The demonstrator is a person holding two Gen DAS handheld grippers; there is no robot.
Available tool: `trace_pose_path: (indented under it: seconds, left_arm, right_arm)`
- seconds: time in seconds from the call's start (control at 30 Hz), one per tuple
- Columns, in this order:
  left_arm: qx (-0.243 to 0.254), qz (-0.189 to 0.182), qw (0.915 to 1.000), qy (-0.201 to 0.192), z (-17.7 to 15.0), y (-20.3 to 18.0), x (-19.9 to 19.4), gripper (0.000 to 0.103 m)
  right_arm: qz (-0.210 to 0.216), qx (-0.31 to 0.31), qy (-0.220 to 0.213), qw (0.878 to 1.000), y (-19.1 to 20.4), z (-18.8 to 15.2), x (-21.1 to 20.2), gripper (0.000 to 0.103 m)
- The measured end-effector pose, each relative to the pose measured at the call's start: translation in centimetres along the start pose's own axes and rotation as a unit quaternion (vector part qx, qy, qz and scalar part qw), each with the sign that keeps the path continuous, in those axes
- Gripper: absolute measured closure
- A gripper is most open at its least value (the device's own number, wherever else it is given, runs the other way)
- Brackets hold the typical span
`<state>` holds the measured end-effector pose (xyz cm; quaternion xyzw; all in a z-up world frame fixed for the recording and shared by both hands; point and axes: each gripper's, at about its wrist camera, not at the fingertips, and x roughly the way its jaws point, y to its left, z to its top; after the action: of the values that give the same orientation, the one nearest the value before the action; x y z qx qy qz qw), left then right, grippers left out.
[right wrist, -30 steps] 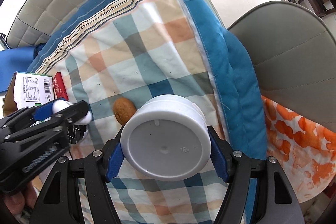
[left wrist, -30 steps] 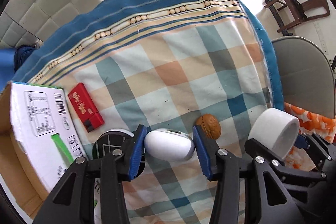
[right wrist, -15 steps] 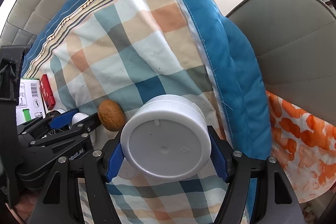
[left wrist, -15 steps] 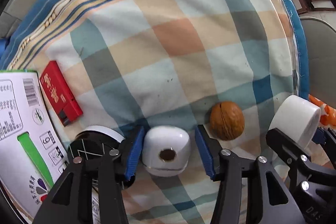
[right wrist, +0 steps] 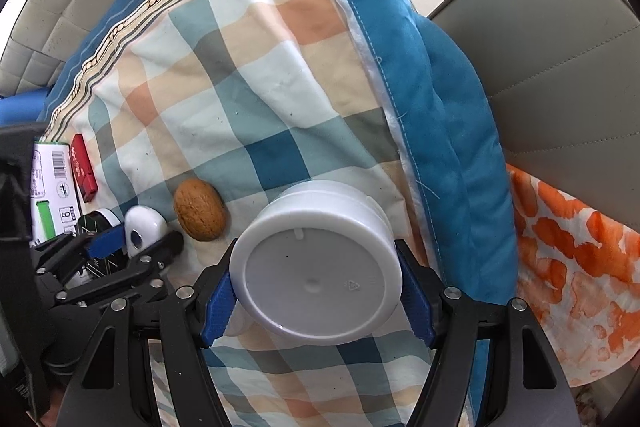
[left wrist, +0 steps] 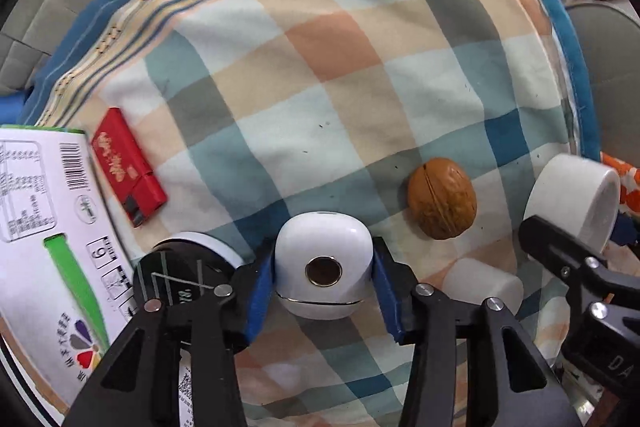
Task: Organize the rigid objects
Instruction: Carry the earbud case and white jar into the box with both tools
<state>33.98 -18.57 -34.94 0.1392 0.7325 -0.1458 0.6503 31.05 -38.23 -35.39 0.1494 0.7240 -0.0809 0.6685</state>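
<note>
My left gripper (left wrist: 322, 281) is shut on a white earbud case (left wrist: 323, 267) with a round metal disc on its end, held low over the checked cloth (left wrist: 320, 75). It also shows in the right wrist view (right wrist: 142, 227). My right gripper (right wrist: 316, 301) is shut on a white plastic cup (right wrist: 316, 267), bottom towards the camera; the cup also shows in the left wrist view (left wrist: 572, 203). A walnut (left wrist: 442, 203) lies on the cloth between the two grippers (right wrist: 200, 209). A red lighter (left wrist: 128, 167) lies at the left.
A white carton (left wrist: 44, 211) with a barcode sits at the left edge. A round black-and-white object (left wrist: 184, 283) lies under the left finger. A small white cylinder (left wrist: 482, 285) lies below the walnut. A grey chair (right wrist: 560, 67) and an orange-patterned cloth (right wrist: 580, 267) are on the right.
The left gripper has dropped closer to the cloth and closed on the earbud case, which now shows its end. The right gripper still holds the cup and shifted slightly.
</note>
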Motion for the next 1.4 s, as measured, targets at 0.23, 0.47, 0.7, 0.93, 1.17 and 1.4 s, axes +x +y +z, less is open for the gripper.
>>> trace_pose_path:
  seconds: [0.23,0.47,0.7,0.93,1.17,1.4]
  left_arm:
    - [-0.025,-0.015,0.9973,-0.068,-2.4,2.2,-6.3,0.060]
    - [-0.051,-0.017,0.9880,-0.145,-5.9,5.9,-14.1,0.060]
    - [-0.084,-0.007,0.9781,-0.190,-8.9,11.1,-17.7,0.060]
    - [-0.139,-0.017,0.9696,-0.201,-13.1,18.5,-17.8,0.060]
    - [-0.194,-0.015,0.9648,-0.177,-16.3,27.3,-15.4,0.060]
    - [-0.220,-0.048,0.9675,-0.115,-14.8,33.0,-8.7,0.060]
  right_arm:
    - [-0.003,-0.024,-0.034,0.999,1.7,-1.0,-2.9,0.030]
    - [0.013,-0.064,-0.079,0.995,6.6,-2.7,-8.8,0.030]
    - [0.040,-0.112,-0.110,0.987,14.7,-6.0,-13.0,0.030]
    - [0.072,-0.155,-0.096,0.981,23.6,-9.0,-12.7,0.030]
    - [0.071,-0.183,-0.074,0.978,32.2,-10.5,-8.7,0.030]
    - [0.057,-0.166,-0.037,0.984,36.0,-8.8,-1.7,0.030]
